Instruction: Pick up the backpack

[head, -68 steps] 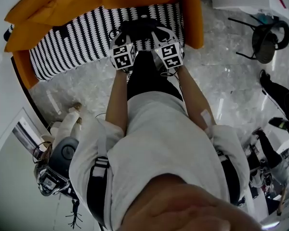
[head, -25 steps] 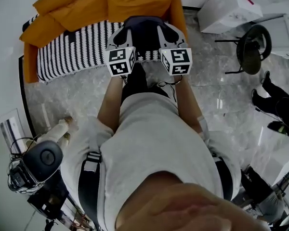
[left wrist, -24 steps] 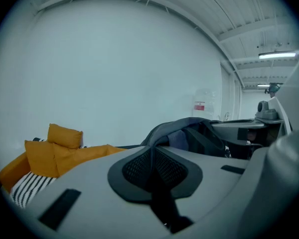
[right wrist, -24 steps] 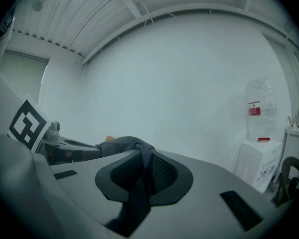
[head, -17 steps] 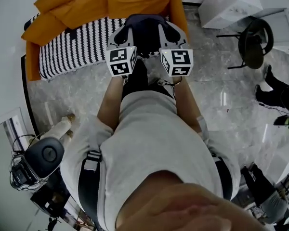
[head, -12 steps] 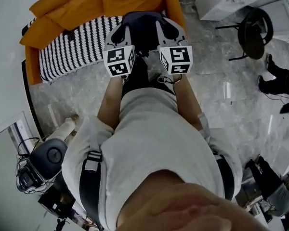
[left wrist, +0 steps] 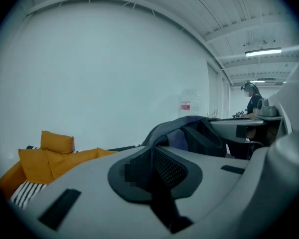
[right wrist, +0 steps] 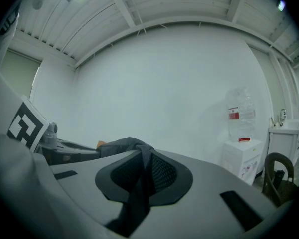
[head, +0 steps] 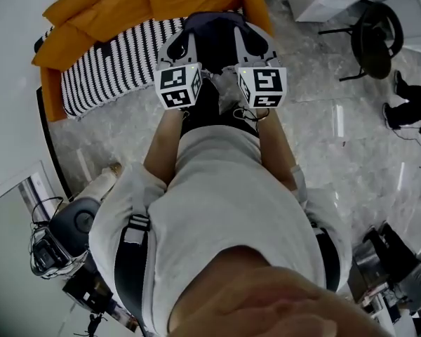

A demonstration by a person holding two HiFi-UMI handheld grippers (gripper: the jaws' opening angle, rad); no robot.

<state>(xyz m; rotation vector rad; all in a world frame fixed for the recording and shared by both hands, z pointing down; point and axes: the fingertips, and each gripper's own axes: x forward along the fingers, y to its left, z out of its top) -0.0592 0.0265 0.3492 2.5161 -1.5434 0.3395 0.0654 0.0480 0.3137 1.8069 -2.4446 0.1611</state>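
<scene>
Head view is showing us holding the backpack between the left gripper and the right gripper, its dark body sitting just ahead of both sets of jaws. Left gripper view is showing those jaws closed on the left strap, pads pinching it, with the backpack rising just beyond the tips. Right gripper view is showing the same: jaws pressed together on the right strap, the backpack lying beyond them and to their left.

We are judging the grasp as done and the lift as under way, since the backpack is showing against the wall rather than resting on the orange sofa beyond and below the jaws. What is remaining, we think, is carrying it clear.

For writing, we are finding a red label on a water bottle far right of the jaws and a red sign on the wall, both too small to read. The gripper cubes are carrying square markers, no words.
</scene>
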